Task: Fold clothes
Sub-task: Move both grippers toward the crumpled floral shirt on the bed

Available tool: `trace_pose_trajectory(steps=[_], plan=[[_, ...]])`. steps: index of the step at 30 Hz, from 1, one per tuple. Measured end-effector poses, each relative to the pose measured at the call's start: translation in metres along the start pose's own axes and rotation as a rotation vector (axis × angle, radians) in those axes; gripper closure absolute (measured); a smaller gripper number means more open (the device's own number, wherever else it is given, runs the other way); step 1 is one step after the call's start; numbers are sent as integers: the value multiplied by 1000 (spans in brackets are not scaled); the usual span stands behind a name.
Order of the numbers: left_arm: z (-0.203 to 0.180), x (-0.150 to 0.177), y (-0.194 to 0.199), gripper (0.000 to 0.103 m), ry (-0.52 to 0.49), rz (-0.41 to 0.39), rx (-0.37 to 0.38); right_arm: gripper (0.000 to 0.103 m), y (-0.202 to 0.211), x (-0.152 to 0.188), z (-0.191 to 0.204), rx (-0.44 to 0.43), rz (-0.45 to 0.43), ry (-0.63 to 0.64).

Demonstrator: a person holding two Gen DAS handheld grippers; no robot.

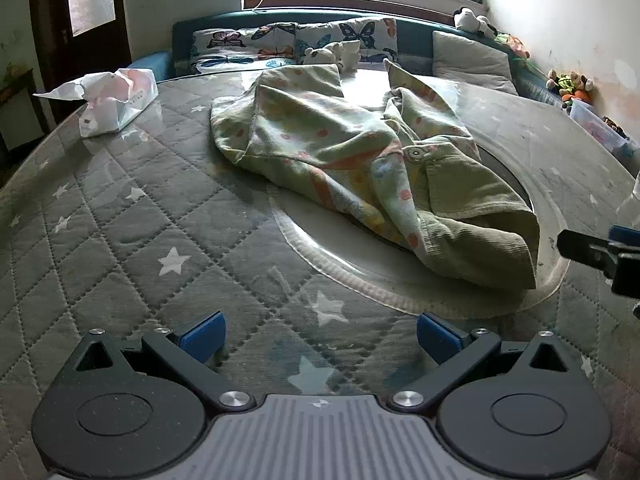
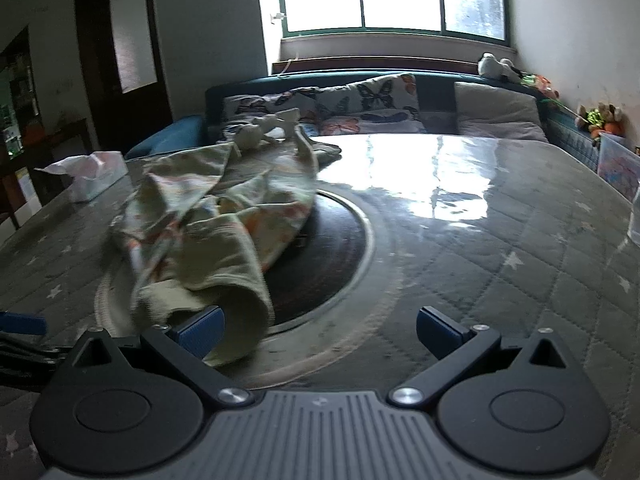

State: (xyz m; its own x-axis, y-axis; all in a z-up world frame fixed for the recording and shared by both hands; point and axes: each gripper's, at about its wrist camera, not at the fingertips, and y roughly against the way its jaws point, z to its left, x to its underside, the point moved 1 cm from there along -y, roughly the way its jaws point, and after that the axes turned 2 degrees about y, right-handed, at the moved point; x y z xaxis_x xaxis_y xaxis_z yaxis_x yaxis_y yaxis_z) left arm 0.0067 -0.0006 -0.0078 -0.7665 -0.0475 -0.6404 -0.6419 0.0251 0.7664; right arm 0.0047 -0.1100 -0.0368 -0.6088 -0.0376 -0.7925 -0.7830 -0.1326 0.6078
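The left gripper (image 1: 320, 338) is spread wide, its 2 blue-padded fingers (image 1: 204, 336) far apart and holding nothing. Only the grey quilted table cover (image 1: 120, 240), stitched in diamonds with white stars, shows between them.

The right gripper (image 2: 320, 330) is also wide open and grips nothing. Its left blue pad (image 2: 200, 330) sits at the near hem of the garment (image 2: 208, 240) — whether it touches the cloth cannot be told from this blurred view. Its right pad (image 2: 438, 330) is over bare table cover, well apart from the cloth.

The garment (image 1: 352, 160) is a small pale-green piece of clothing with orange and pink print and a snap button (image 1: 416, 153). It lies crumpled, not flat. In the left wrist view its long axis runs from far left to near right, ending in a plain green ribbed edge ahead and to the right of the left gripper. It rests partly over a round clear disc (image 1: 400, 284) set in the middle of the table, with a dark circle (image 2: 332, 248) beneath it.

From the right gripper, the garment lies ahead and to the left, stretching away toward the far side.

A tip of the right gripper (image 1: 600, 256) shows at the right edge of the left wrist view, just beside the garment's near end. A tissue box (image 1: 116, 100) sits far ahead to the left of both grippers.
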Motion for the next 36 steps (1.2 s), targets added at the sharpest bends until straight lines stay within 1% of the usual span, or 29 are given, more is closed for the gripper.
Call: trace_pose_trajectory(steps=[7, 10, 17, 36], plan=[[-2, -1, -2, 0, 0, 0, -15, 0, 1, -4, 11, 2, 10, 20], [-1, 0, -1, 0, -1, -3, -11, 0, 9, 4, 25, -18, -17, 31], [-3, 2, -1, 0, -4, -1, -25, 0, 13, 8, 35, -65, 19, 45], [-5, 4, 0, 0, 6, 10, -39, 0, 10, 13, 50, -98, 48, 43]])
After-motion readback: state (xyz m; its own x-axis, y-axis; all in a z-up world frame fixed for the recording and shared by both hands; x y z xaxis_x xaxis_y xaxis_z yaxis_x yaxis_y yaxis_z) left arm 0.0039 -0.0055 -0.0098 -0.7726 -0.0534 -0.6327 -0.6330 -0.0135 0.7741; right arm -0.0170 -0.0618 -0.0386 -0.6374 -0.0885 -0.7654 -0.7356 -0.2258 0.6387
